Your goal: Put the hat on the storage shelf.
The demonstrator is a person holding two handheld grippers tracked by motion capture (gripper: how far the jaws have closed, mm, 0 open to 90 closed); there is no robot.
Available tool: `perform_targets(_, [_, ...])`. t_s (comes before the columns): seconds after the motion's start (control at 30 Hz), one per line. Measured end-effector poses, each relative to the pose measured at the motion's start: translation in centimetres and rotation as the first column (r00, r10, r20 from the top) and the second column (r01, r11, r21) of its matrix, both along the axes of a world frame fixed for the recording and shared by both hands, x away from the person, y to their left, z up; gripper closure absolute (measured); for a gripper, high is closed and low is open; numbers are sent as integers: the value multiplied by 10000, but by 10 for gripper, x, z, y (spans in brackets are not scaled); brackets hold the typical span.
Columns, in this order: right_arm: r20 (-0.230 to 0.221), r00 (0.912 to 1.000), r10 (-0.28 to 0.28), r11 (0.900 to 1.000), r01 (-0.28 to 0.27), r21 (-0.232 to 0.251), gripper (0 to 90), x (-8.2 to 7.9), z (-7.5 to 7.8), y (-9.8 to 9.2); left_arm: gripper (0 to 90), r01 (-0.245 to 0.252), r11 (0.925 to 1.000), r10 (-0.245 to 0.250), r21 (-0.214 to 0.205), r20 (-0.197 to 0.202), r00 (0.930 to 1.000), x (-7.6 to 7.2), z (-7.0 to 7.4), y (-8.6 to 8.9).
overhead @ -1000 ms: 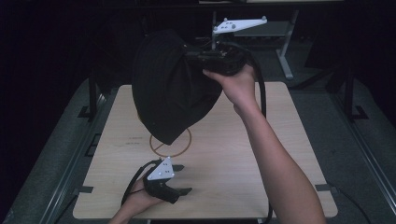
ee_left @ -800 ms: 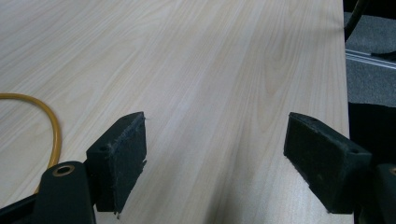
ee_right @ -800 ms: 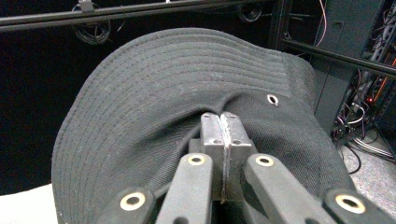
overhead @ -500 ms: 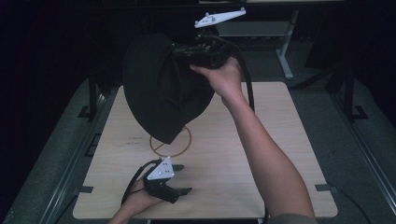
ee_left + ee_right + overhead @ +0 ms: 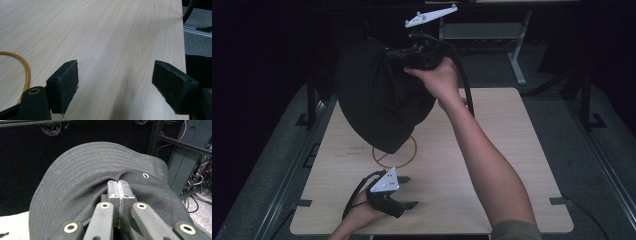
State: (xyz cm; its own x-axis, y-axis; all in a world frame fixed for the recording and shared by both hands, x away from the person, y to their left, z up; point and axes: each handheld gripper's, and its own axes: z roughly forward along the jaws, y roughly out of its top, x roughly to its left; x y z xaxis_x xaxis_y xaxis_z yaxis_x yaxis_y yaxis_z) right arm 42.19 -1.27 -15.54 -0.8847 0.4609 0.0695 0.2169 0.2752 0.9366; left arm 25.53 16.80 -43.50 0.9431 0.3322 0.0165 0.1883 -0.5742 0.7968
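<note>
A black bucket hat [image 5: 379, 97] hangs high above the wooden table [image 5: 492, 165], held up over the back left part. My right gripper [image 5: 394, 55] is shut on its fabric; in the right gripper view the jaws pinch the crown of the hat [image 5: 100, 170] just below the stitched brim. My left gripper [image 5: 404, 192] rests low near the table's front edge, open, with nothing between its pads [image 5: 65, 83]. A yellow ring [image 5: 409, 150] drawn on the table lies under the hat's lower tip, and its arc [image 5: 25, 72] shows beside the left jaw.
Dark metal frames and a grey stand [image 5: 517, 65] lie behind the table. Cables and racks [image 5: 190, 157] stand in the background beyond the hat. Grey floor rails [image 5: 292, 170] run along both table sides.
My right hand has lifted the hat higher and swung it a little to the left and back. The left gripper has stayed put.
</note>
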Motion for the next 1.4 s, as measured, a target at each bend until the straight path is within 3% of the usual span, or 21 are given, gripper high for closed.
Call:
perform_targets(0.5, [-51, 9999, 140, 9980, -143, -611, 897, 11, -5, 31, 207, -3, 10000, 3, -62, 20, 10000, 1, 0, -1])
perform_targets(0.77, [-234, 9995, 196, 9933, -221, -1130, 895, 19, -15, 46, 208, 50, 10000, -49, -85, 78, 10000, 1, 0, -2])
perform_targets(1.0, [-381, 9990, 247, 9909, -295, -1310, 894, 24, -19, 58, 208, 72, 9999, -71, -70, 31, 10000, 1, -1, -3])
perform_targets(1.17, [-391, 9988, 299, 9842, -362, -1736, 885, 26, -23, 72, 207, 131, 9999, -131, -49, 36, 9999, 1, -1, -5])
perform_targets(1.2, [-331, 9991, 279, 9810, -337, -1913, 877, 25, -24, 76, 208, 142, 9999, -142, -35, 35, 9999, 0, -1, -5])
perform_targets(1.27, [-355, 9990, 279, 9744, -351, -2219, 776, 25, -27, 82, 208, 189, 9998, -189, -13, 15, 9998, -1, -1, -6])
perform_targets(1.4, [-475, 9981, 402, 9712, -502, -2329, 602, 24, -29, 85, 207, 327, 9994, -328, 142, 53, 9994, -2, -2, -7])
